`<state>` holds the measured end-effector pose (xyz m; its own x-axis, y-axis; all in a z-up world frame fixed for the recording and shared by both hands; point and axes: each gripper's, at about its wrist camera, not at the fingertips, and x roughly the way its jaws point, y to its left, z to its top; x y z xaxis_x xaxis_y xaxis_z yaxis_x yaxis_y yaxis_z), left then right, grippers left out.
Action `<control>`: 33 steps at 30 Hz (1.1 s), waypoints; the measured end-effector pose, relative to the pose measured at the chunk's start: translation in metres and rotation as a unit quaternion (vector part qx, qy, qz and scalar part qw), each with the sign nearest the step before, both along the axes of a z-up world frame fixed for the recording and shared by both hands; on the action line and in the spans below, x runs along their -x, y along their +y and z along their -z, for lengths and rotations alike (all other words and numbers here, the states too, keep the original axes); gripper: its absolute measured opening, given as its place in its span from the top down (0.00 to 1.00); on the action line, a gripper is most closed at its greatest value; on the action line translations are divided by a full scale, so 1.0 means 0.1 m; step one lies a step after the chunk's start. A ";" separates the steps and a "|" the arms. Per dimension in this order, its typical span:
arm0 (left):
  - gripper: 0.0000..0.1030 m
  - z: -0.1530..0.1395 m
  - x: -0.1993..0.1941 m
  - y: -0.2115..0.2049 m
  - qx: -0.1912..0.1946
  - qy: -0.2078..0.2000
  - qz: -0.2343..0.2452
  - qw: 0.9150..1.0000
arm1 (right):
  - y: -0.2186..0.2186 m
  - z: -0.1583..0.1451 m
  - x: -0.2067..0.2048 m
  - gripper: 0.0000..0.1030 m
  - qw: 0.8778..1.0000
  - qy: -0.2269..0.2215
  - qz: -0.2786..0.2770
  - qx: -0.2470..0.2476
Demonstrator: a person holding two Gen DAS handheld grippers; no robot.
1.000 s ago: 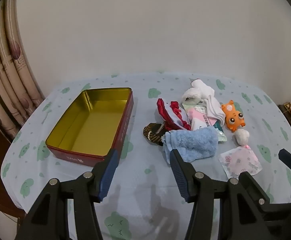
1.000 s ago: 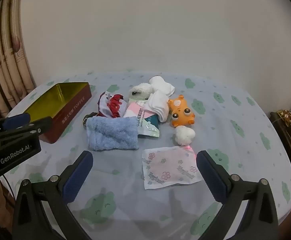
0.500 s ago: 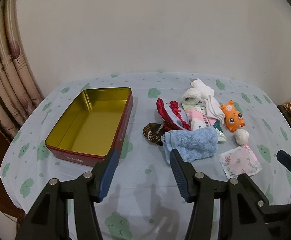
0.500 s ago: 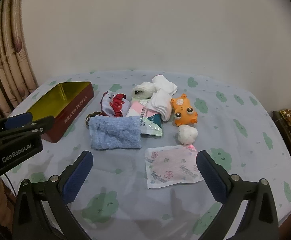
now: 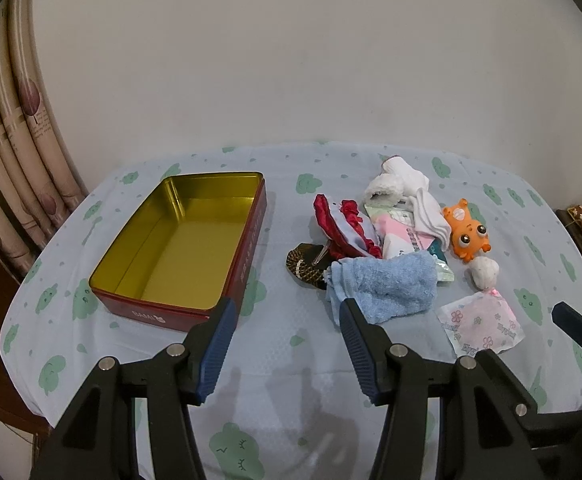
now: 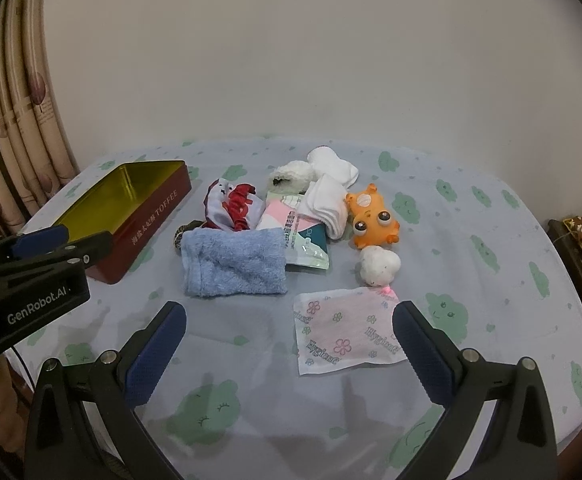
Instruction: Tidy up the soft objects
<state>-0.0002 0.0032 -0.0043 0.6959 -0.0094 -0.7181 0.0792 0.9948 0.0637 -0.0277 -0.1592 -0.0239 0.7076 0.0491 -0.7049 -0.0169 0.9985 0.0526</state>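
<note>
The left tool (image 5: 287,320) is hovering above the surface (image 5: 283,360) with its blue-padded jaws standing apart and nothing between them; it is released. Its left pad is sitting in front of the near corner of the red tin (image 5: 247,256), and its right pad is overlapping the near edge of the blue towel (image 5: 387,284) in the picture, though whether it is touching the cloth I cannot tell. The right tool (image 6: 289,344) is also hanging released, jaws spread wide, with the flowered tissue pack (image 6: 347,332) lying on the cloth between and just beyond its pads, untouched.

The soft things are lying in a loose heap at the middle of the surface, outside the tin. The blue towel is lying folded at the near side of the heap. Behind it, a red and white cloth piece (image 6: 233,206) is resting against a pink and teal packet (image 6: 295,232), and a dark braided item (image 5: 305,268) is poking out at the towel's left. White socks (image 6: 331,188) are lying on the packet's far side, one rolled, one flat. An orange squeeze toy (image 6: 371,218) is sitting just right of the socks, and a white fluffy ball (image 6: 379,266) is lying near it, just beyond the tissue pack.

The tin is standing open, its gold inside bare, well left of the heap.
</note>
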 end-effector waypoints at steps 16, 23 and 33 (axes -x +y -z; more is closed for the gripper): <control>0.46 0.02 -0.01 0.01 0.001 0.002 -0.001 1.000 | 0.00 0.02 -0.01 0.01 1.000 0.006 -0.003 -0.007; 0.46 0.03 -0.01 0.02 0.002 0.004 -0.003 1.000 | 0.01 0.03 -0.01 0.01 1.000 0.007 -0.002 -0.010; 0.46 0.03 -0.01 0.03 0.004 0.005 -0.003 1.000 | 0.01 0.05 0.00 0.01 1.000 0.007 -0.007 -0.014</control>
